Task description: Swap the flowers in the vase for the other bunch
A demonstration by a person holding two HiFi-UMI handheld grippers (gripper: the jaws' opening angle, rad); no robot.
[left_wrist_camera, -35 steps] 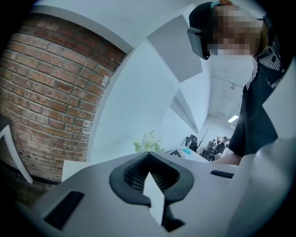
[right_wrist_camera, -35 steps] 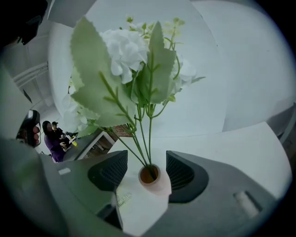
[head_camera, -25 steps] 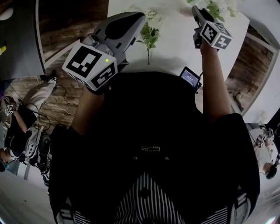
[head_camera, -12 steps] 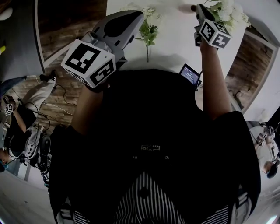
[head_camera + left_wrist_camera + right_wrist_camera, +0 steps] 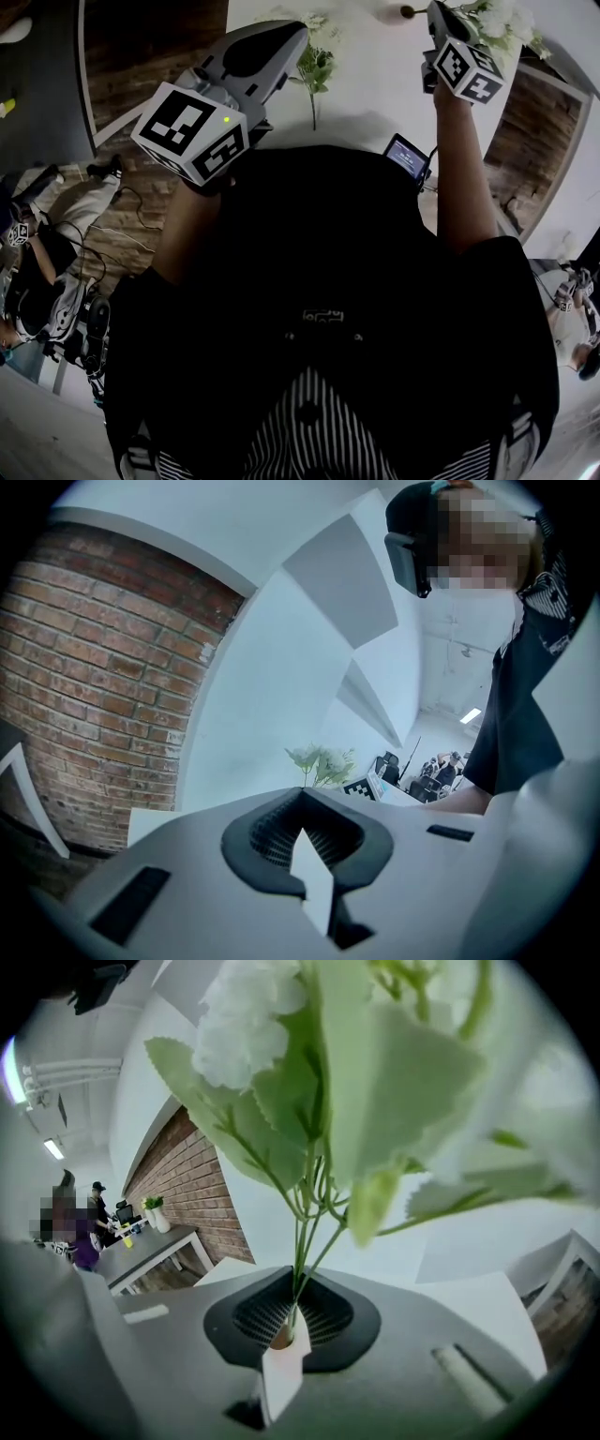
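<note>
Here we note the right gripper [image 5: 284,1333] clamped on the stems of a white flower bunch [image 5: 281,1072] at the head view's upper right, the left gripper [image 5: 305,841] with jaws together on nothing, and the other bunch [image 5: 315,61] lying on the white table [image 5: 375,94] at top centre.

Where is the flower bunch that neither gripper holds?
Head view, top centre: the loose bunch lies on the white table just right of the left gripper's tip, well left of the held bunch in the right gripper.
</note>
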